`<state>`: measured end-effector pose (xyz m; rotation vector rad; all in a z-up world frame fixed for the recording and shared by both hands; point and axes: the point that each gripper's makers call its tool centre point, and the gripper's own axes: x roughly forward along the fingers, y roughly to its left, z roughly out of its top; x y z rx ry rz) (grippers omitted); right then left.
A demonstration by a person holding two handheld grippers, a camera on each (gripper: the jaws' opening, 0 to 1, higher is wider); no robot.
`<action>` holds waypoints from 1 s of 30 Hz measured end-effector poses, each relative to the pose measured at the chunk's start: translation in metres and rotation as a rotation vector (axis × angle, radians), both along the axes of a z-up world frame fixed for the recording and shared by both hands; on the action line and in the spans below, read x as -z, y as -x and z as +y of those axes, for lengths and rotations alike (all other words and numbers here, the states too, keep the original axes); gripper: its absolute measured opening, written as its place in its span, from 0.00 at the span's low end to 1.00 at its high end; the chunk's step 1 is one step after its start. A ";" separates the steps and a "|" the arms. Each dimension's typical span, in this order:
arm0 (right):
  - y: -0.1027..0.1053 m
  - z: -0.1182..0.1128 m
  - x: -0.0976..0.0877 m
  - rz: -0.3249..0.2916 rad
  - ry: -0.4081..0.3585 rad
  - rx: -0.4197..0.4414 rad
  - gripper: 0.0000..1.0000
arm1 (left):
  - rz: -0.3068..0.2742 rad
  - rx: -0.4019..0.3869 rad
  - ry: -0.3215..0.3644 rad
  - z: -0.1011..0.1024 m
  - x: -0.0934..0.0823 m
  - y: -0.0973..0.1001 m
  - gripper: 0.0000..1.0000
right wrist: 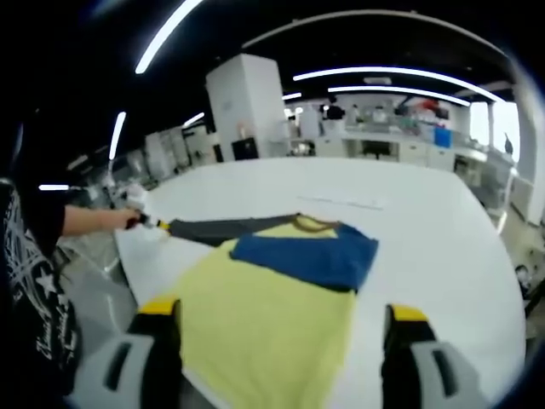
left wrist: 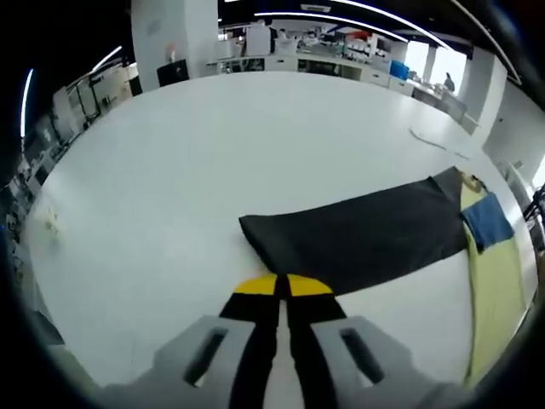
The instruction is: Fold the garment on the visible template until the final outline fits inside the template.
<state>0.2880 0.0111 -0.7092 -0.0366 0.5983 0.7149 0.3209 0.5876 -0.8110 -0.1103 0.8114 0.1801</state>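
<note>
Your left gripper is pinched closed at the black sleeve edge (grip unclear); the right gripper gapes empty. Sweep the sleeve toward 3 o'clock, onto the yellow garment.

Your left gripper has its yellow-tipped fingers pressed together, flat and level. Your right gripper holds its fingers spread wide apart with nothing between them. In the right gripper view, your left forearm reaches out, bare below a dark sleeve.
</note>
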 end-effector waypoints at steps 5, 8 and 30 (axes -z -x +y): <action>0.004 0.002 0.003 -0.002 0.032 -0.025 0.99 | -0.014 0.015 0.005 -0.008 -0.008 -0.005 0.00; 0.006 0.005 0.005 -0.001 0.033 -0.039 0.99 | -0.035 0.033 0.017 -0.017 -0.016 -0.011 0.00; 0.021 0.010 0.009 -0.011 0.058 -0.125 0.99 | -0.166 0.214 0.066 -0.092 -0.064 -0.047 0.00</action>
